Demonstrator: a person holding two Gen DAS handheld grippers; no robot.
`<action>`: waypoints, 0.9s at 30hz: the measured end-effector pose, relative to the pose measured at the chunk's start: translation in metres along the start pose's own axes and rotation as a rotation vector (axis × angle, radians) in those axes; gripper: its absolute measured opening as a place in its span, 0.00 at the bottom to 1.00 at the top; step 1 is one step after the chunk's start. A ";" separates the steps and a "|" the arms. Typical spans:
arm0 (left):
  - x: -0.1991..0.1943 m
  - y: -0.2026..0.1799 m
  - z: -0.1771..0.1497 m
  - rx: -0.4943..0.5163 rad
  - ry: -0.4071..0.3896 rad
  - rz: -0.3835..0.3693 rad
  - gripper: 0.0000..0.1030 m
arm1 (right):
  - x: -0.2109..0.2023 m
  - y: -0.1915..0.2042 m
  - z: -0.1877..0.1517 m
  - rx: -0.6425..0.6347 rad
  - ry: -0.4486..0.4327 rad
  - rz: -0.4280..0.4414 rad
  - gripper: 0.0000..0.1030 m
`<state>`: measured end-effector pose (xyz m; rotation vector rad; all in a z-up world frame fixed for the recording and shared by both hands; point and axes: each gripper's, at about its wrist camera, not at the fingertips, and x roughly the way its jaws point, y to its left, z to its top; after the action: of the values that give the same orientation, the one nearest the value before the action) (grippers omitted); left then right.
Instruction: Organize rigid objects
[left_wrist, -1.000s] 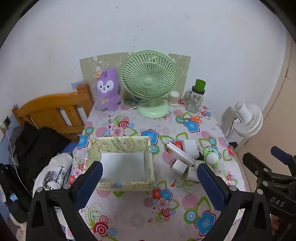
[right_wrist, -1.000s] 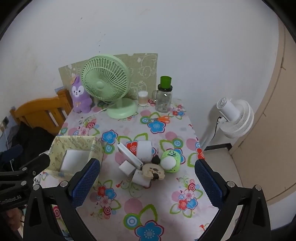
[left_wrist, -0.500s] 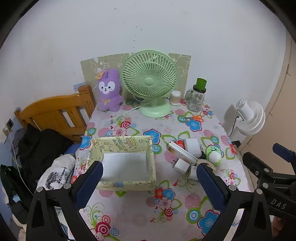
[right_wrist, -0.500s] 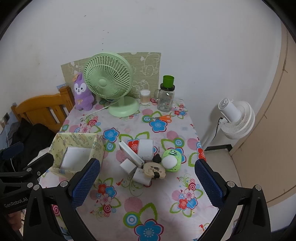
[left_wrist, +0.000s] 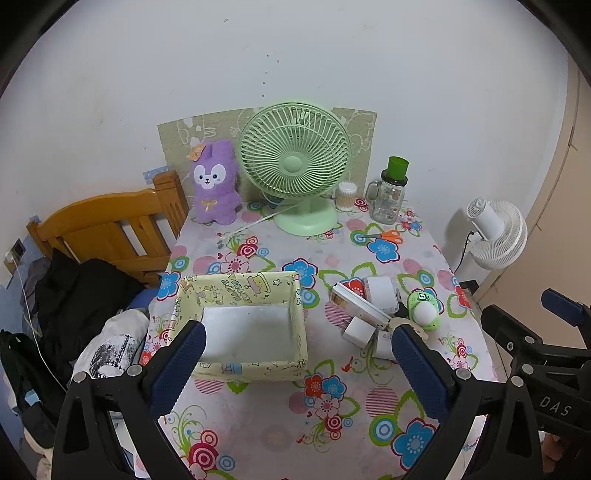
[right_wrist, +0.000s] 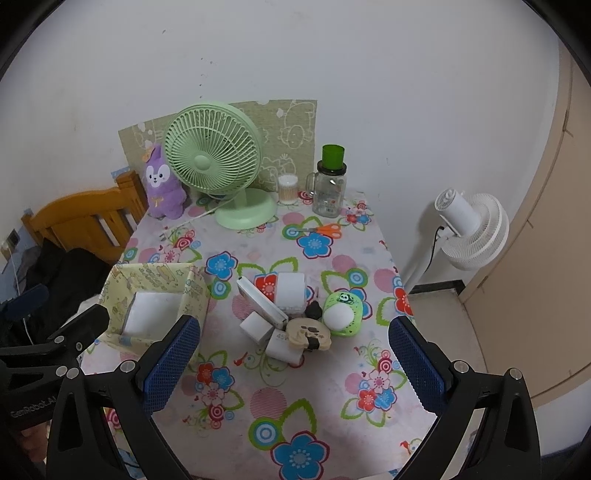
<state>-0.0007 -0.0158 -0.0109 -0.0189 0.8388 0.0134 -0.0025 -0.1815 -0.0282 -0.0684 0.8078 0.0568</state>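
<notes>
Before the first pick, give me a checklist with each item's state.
1. Left gripper free, jaws open: ok.
2. Right gripper free, jaws open: ok.
3. Box upright with its inside free: ok.
4. Pile in plain view beside the box: ok.
5. Green toy clear of the other pieces: not ok, it touches them.
6. Which pieces in the pile are stacked: cannot tell.

Home bedroom, wooden bed frame (left_wrist: 107, 229), plush toy (left_wrist: 214, 184)
</notes>
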 end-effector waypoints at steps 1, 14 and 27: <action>0.000 0.000 0.000 0.001 0.000 0.000 0.98 | 0.000 0.000 0.000 -0.001 -0.001 -0.002 1.00; -0.001 0.001 -0.003 0.005 -0.010 0.012 0.98 | -0.002 0.003 0.003 -0.004 -0.008 0.003 1.00; -0.004 0.005 -0.002 0.016 -0.019 0.022 0.99 | 0.000 0.008 0.004 -0.015 -0.012 0.006 1.00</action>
<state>-0.0052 -0.0105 -0.0095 0.0054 0.8200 0.0272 -0.0006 -0.1735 -0.0260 -0.0797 0.7955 0.0691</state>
